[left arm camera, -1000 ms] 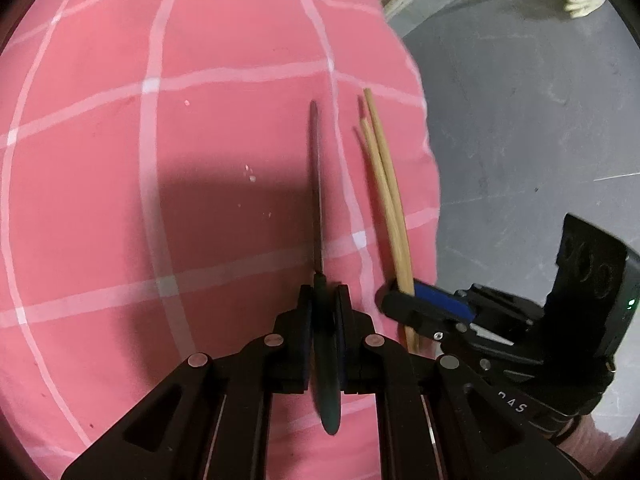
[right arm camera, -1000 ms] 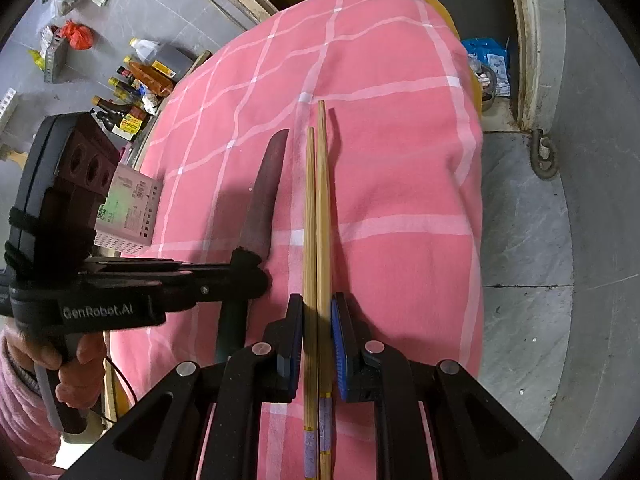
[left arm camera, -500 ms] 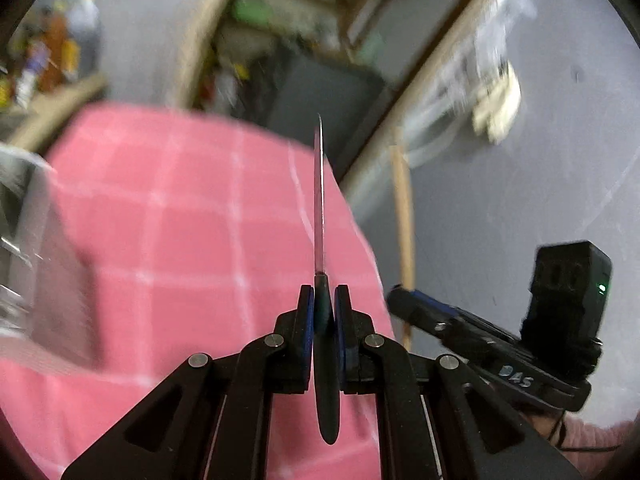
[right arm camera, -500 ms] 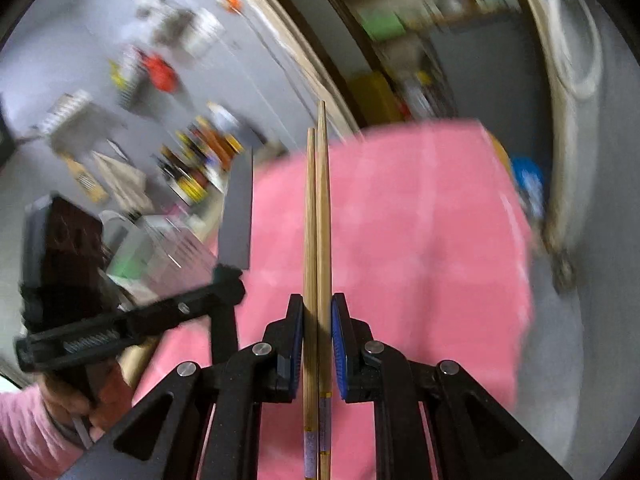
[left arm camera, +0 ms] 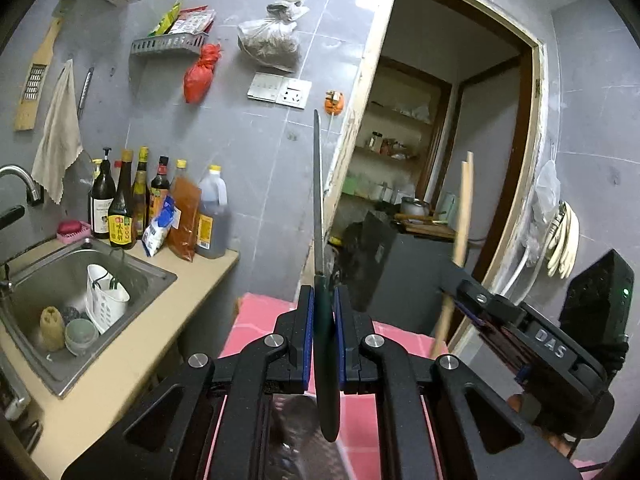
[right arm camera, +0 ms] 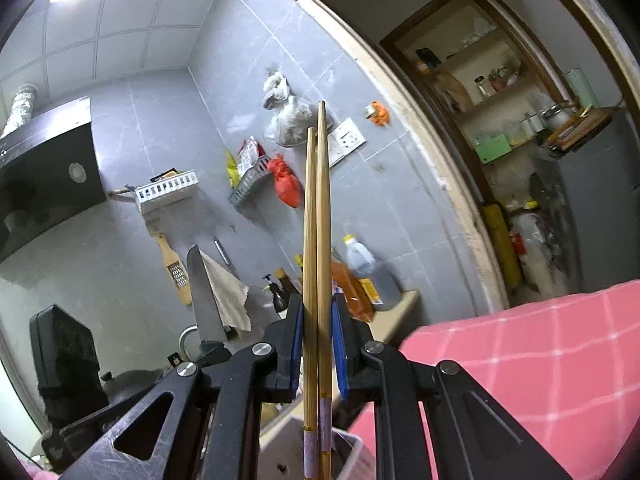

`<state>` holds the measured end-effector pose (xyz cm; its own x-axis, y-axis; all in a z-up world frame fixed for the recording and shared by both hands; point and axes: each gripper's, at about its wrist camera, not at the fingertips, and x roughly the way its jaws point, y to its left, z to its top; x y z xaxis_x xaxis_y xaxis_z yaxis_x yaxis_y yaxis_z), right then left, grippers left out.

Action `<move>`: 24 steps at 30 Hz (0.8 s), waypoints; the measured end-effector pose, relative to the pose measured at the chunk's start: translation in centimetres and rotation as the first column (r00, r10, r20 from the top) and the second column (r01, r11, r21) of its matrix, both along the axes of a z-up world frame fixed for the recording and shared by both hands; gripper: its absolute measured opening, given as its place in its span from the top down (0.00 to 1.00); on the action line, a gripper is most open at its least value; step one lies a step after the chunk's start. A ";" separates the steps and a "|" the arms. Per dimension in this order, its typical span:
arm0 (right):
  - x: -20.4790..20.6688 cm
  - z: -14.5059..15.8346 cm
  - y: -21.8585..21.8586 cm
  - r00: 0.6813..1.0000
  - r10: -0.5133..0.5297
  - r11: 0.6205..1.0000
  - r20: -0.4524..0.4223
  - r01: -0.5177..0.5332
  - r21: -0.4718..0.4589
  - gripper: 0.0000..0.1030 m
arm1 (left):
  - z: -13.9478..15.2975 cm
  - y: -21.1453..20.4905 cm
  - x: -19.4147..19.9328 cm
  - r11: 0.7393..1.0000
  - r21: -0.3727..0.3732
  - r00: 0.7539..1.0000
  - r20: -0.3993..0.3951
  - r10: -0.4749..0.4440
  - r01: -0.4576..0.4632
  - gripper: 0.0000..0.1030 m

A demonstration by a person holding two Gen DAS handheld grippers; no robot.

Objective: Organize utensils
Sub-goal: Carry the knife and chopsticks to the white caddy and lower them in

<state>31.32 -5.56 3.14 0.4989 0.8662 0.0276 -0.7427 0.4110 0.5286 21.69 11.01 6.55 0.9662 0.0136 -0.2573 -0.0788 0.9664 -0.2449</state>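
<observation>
The knife (left arm camera: 319,200), stiff and sharp, stands blade-up, pinched at its handle by the left gripper (left arm camera: 323,332); best kept held there. The light, slippery chopsticks (right arm camera: 317,240) sit clamped mid-length in the right gripper (right arm camera: 317,344), above the pink checked cloth (right arm camera: 540,360).

Grey tiled walls (left arm camera: 256,152) enclose a kitchen with a steel sink (left arm camera: 52,280) set in a beige counter (left arm camera: 132,344), bottles (left arm camera: 120,204) lined behind it, a wood-framed doorway (left arm camera: 360,128) opening onto shelves (right arm camera: 492,92), and a white tiled ceiling (right arm camera: 120,28).
</observation>
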 end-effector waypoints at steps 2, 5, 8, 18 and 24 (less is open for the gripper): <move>0.0 -0.9 1.3 1.000 0.007 1.000 0.010 -0.007 -0.013 0.87 | -1.4 1.0 -0.3 1.000 -0.022 1.000 0.008 -0.014 0.014 0.93; 0.1 -2.6 3.4 0.999 0.036 0.999 0.014 -0.035 -0.030 0.87 | -2.1 2.8 -1.8 0.999 -0.040 1.000 0.011 -0.015 0.015 0.93; -0.4 -3.5 4.3 0.998 0.046 0.998 0.031 -0.044 -0.055 0.87 | -3.1 3.4 -1.7 0.999 -0.050 1.000 0.001 -0.013 0.013 0.93; -2.5 -6.3 5.7 0.992 0.089 0.977 0.087 -0.070 -0.200 0.87 | -4.7 2.9 -2.8 0.999 -0.021 0.998 -0.058 -0.029 0.027 0.93; -2.4 -7.0 5.3 0.992 0.101 0.970 0.074 -0.082 -0.230 0.87 | -5.6 2.6 -2.6 0.999 -0.011 0.995 -0.095 -0.038 0.037 0.93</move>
